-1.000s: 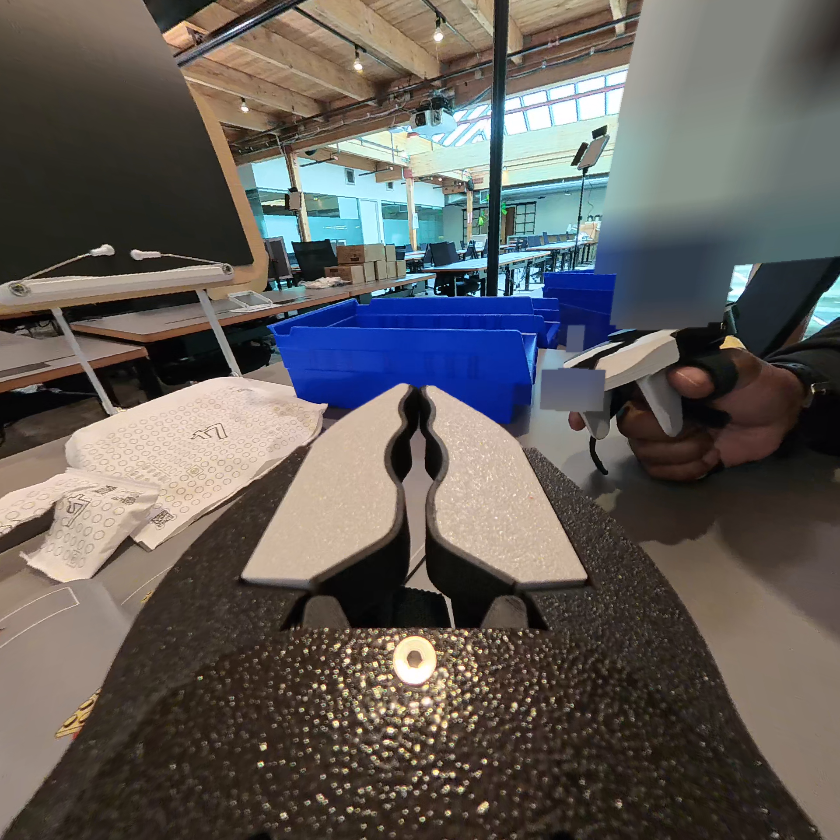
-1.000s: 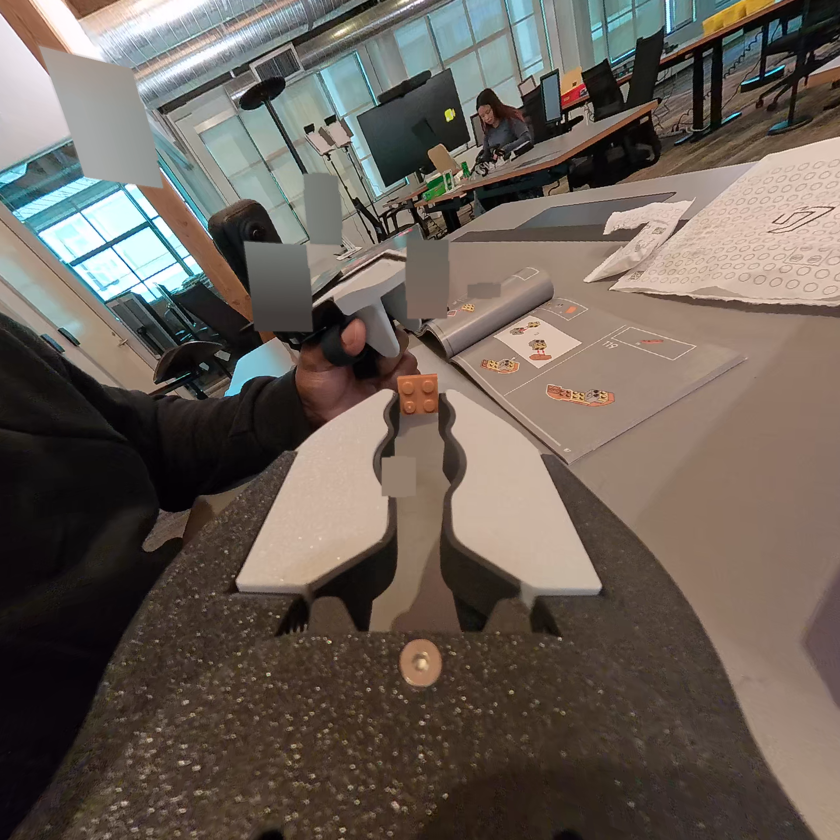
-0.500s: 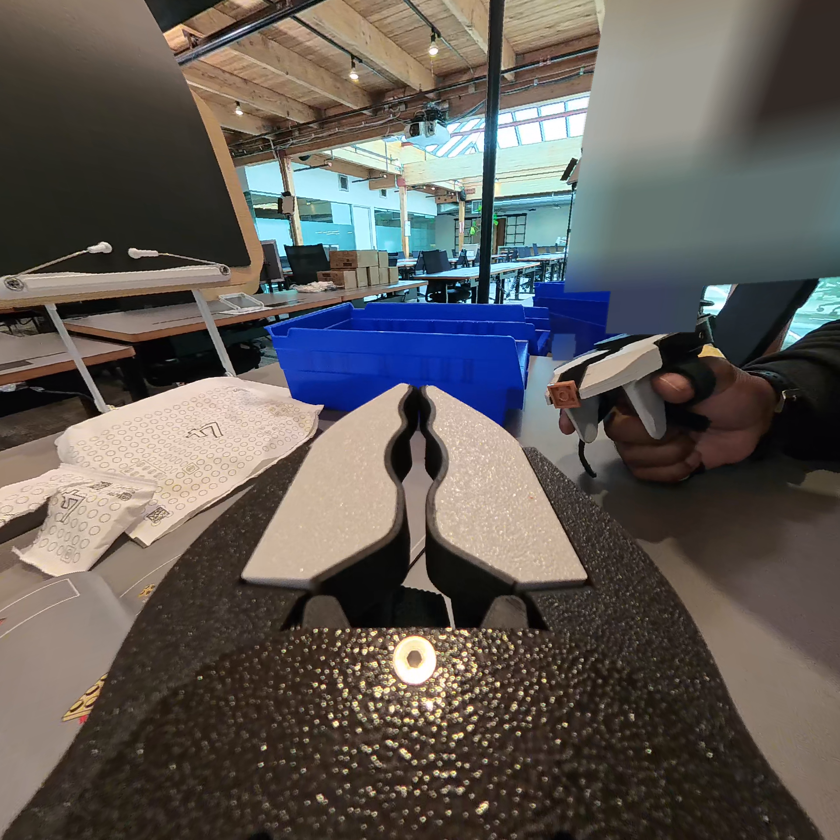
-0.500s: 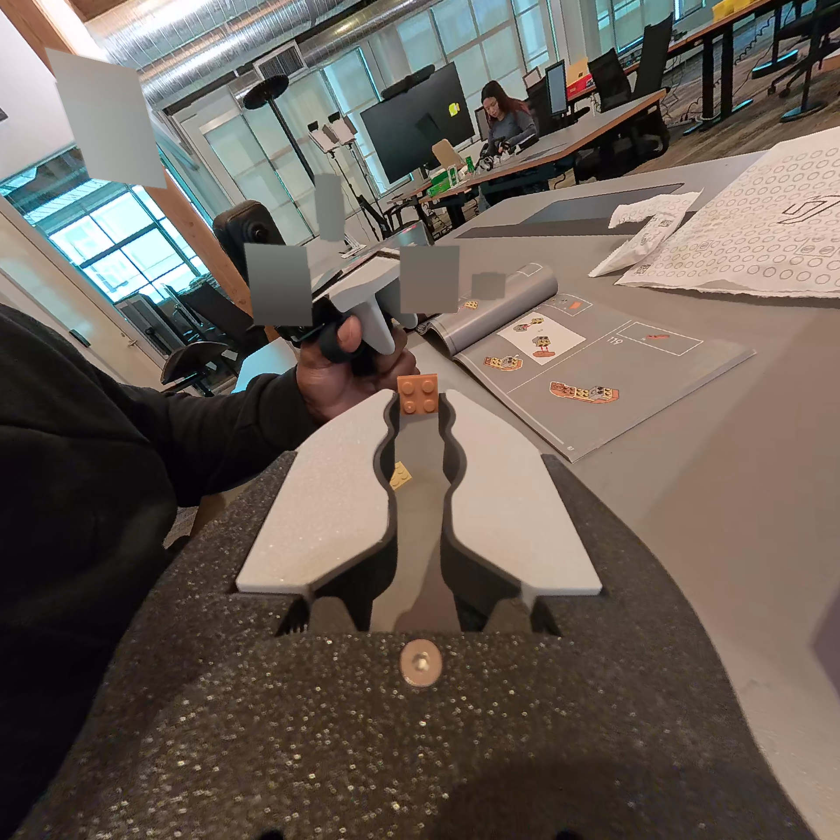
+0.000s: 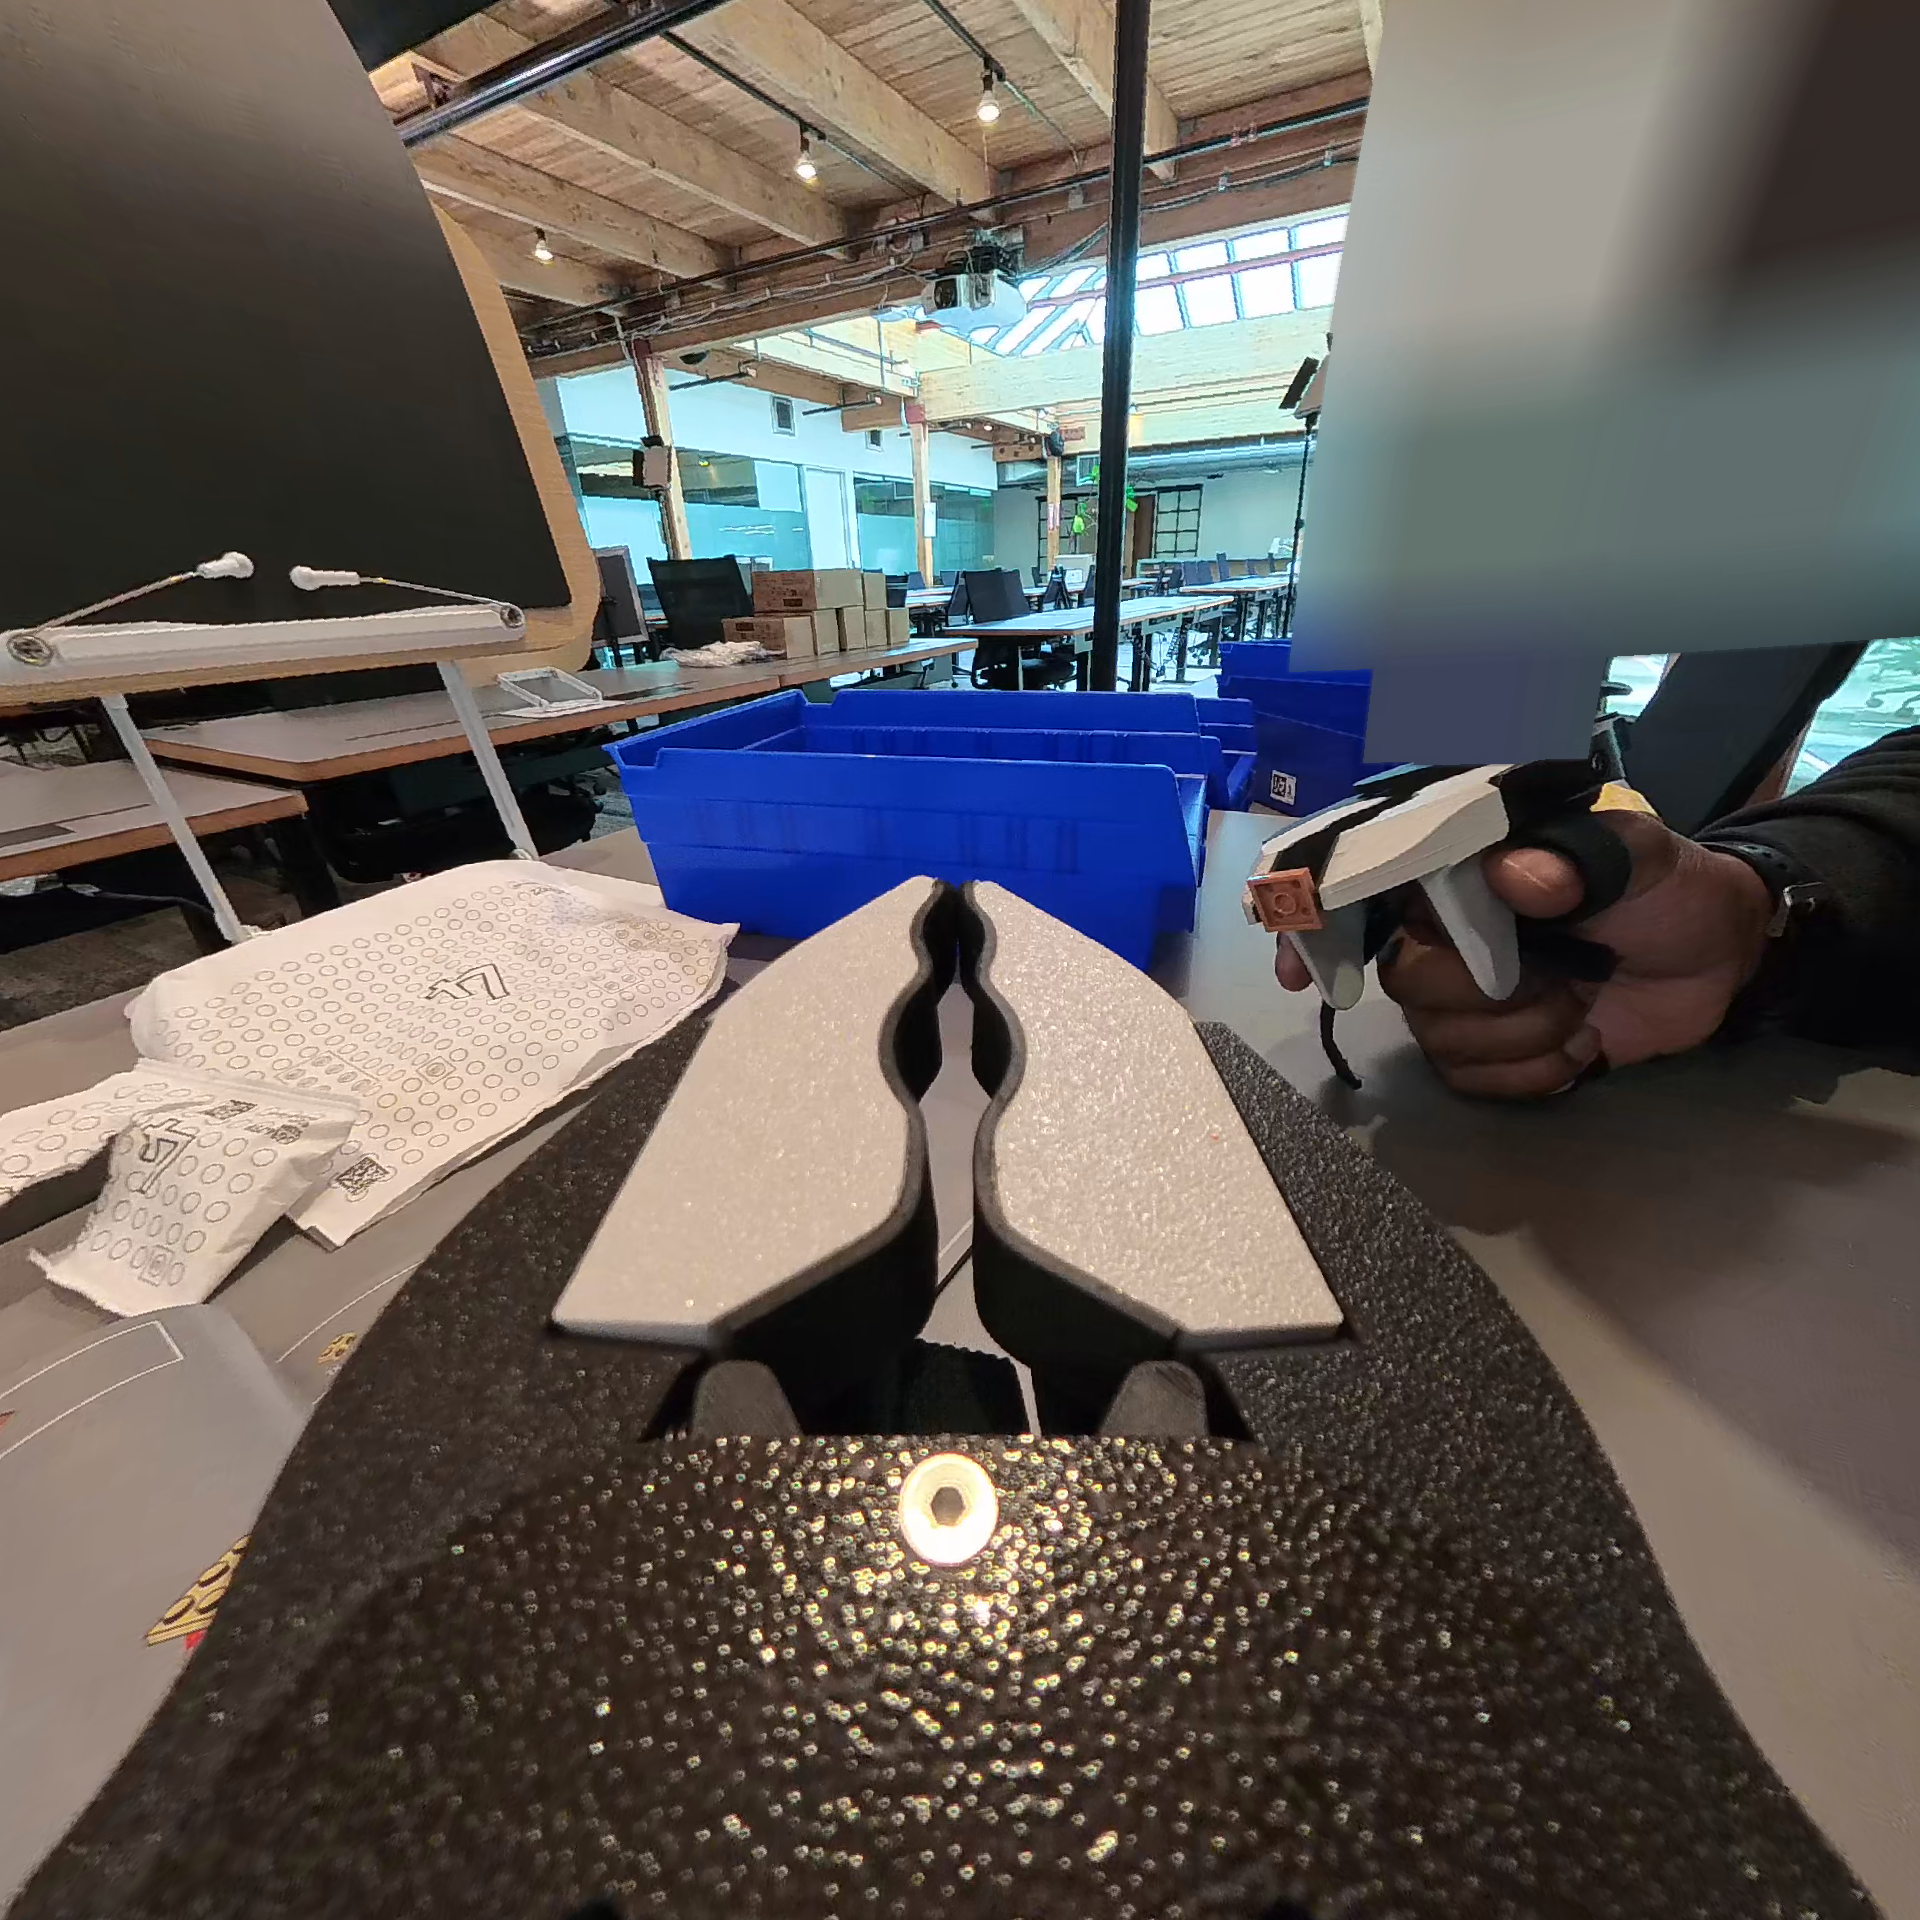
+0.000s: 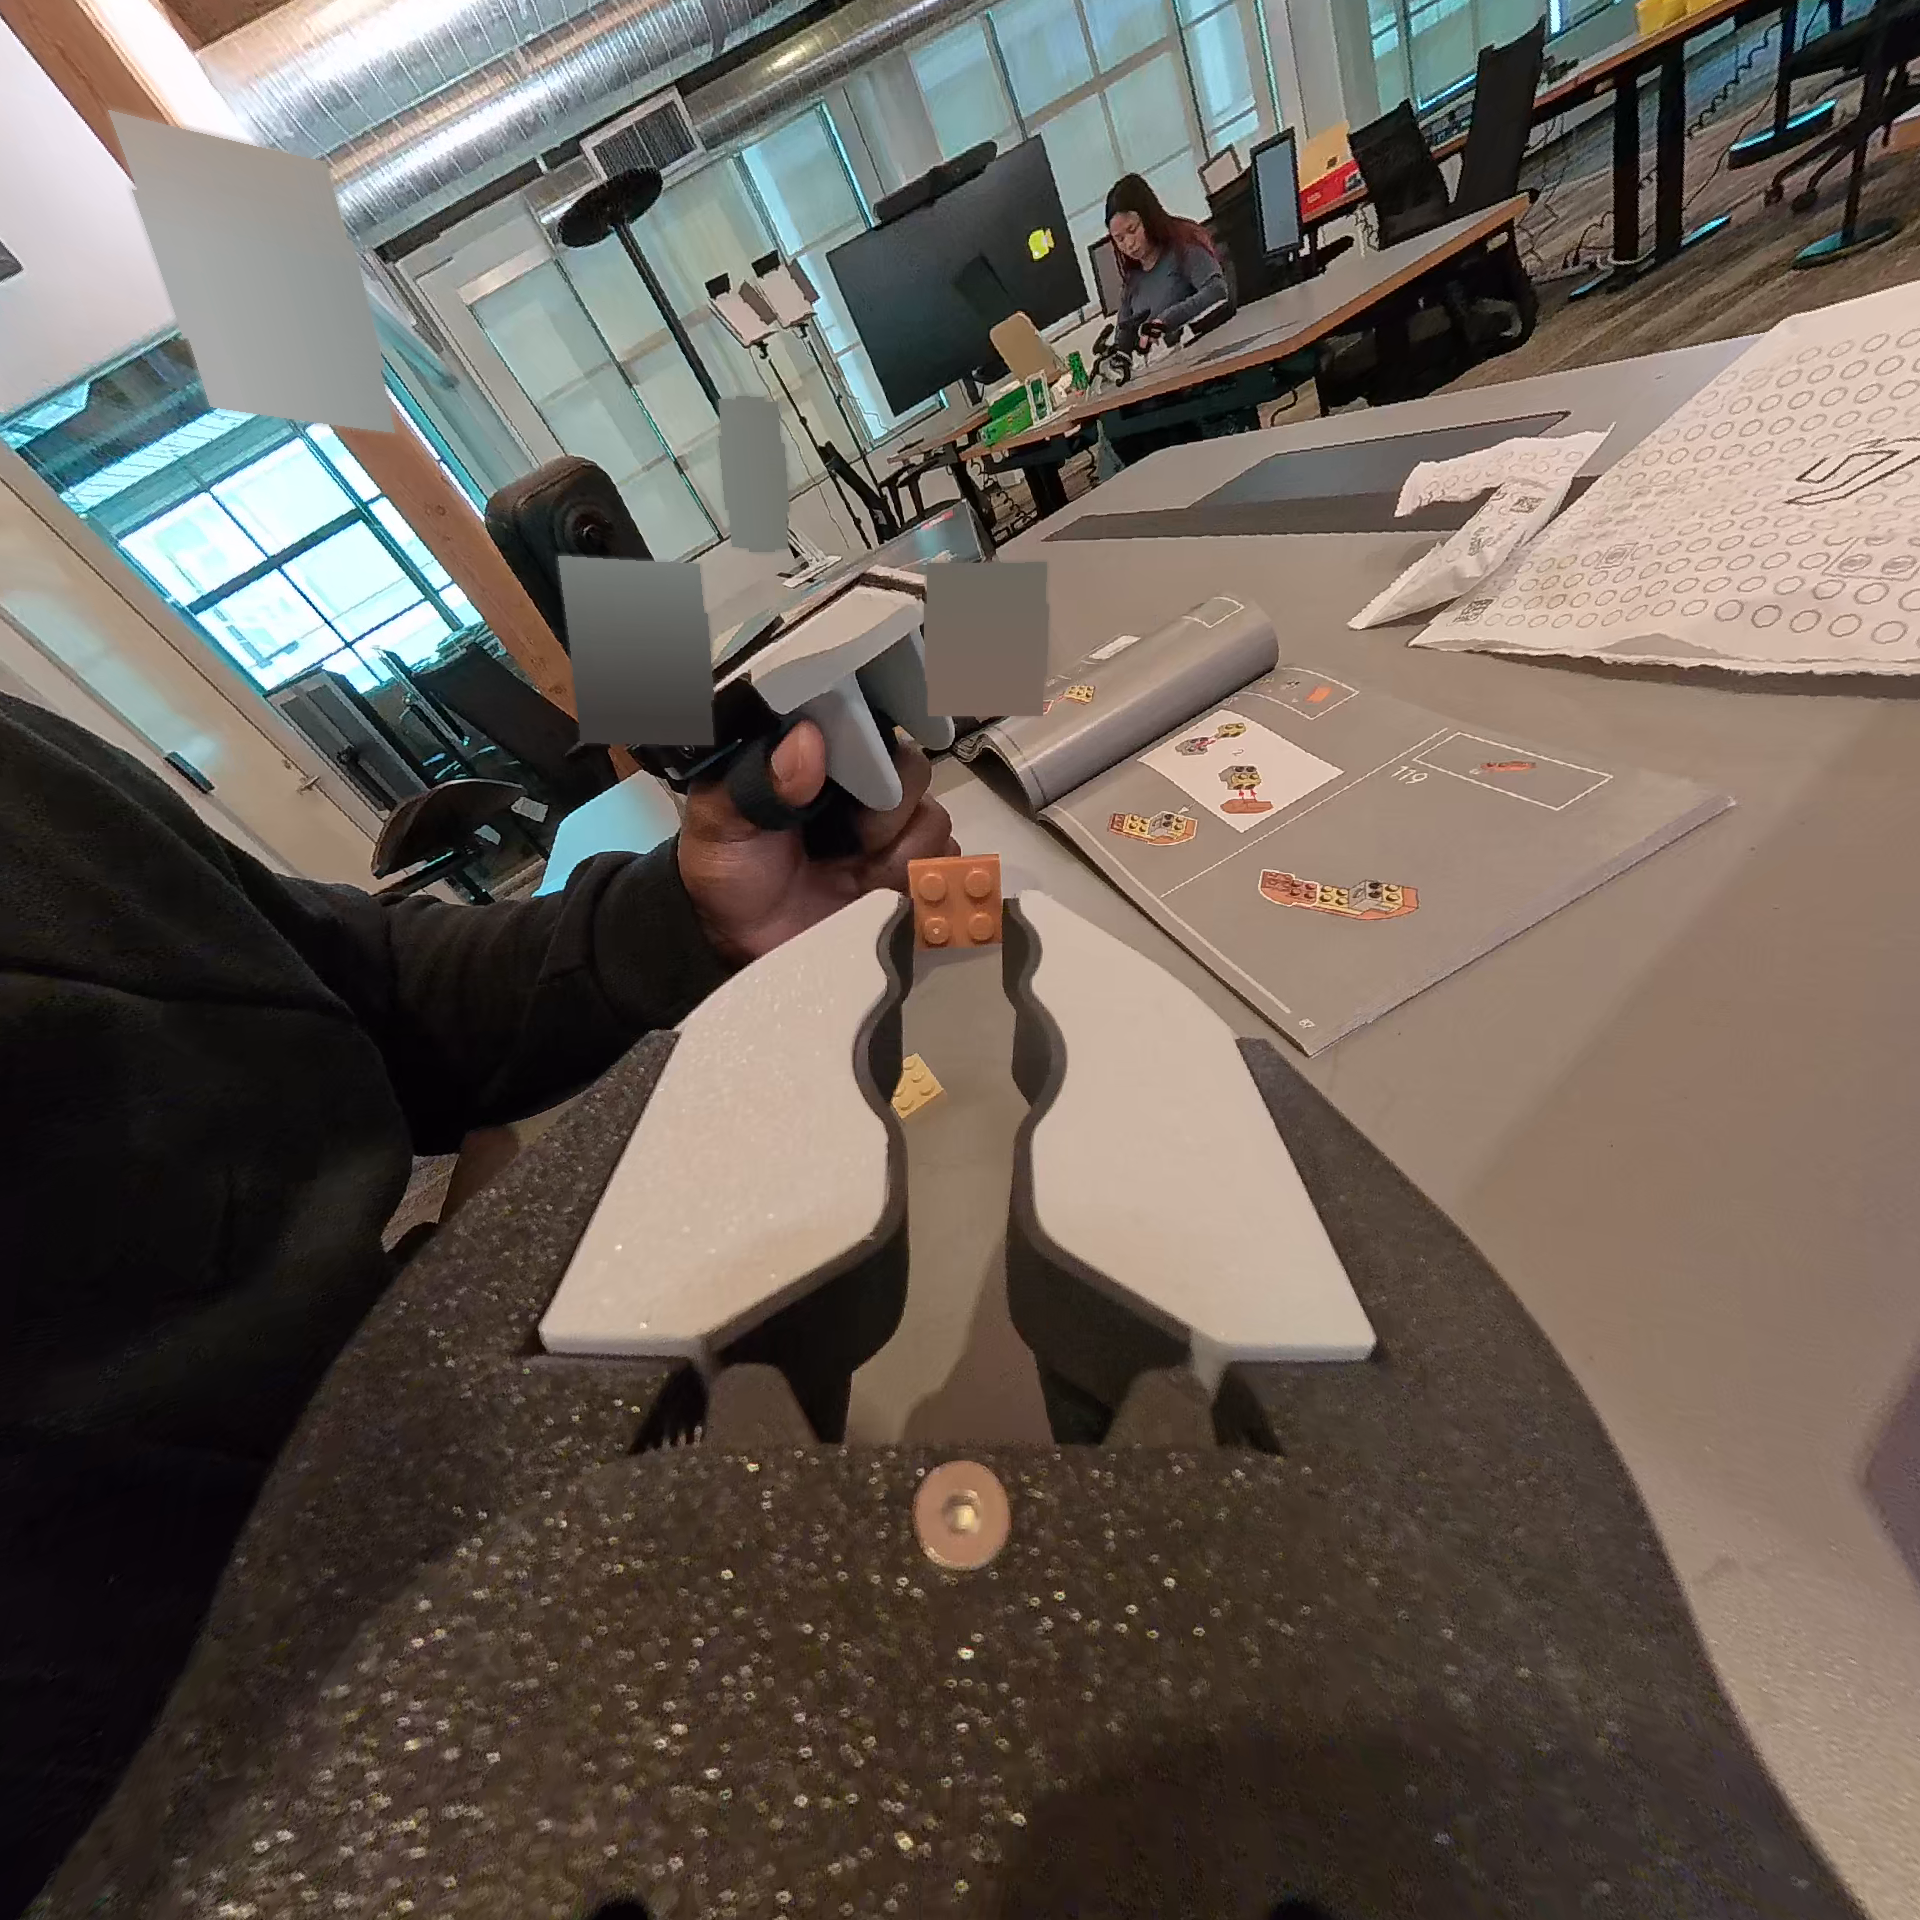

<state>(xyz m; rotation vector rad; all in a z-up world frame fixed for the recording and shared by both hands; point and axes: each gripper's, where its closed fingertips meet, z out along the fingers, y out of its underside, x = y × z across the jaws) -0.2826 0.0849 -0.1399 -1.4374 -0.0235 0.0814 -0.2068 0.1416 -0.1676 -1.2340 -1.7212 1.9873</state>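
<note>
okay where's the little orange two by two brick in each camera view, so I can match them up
Left wrist view: orange brick at right of centre, at the far right tongs' tips.
Right wrist view: just above centre, pinched between that view's own fingertips.
Shared landmark: the white circle-printed paper bag.

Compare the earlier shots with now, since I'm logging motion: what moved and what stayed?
Little changed. In the left wrist view the right gripper, with the small orange studded square plate clamped at its fingertips, has drifted slightly leftward. The left gripper stays shut on nothing. The blue plastic bin and open grey instruction booklet lie as before.
</note>
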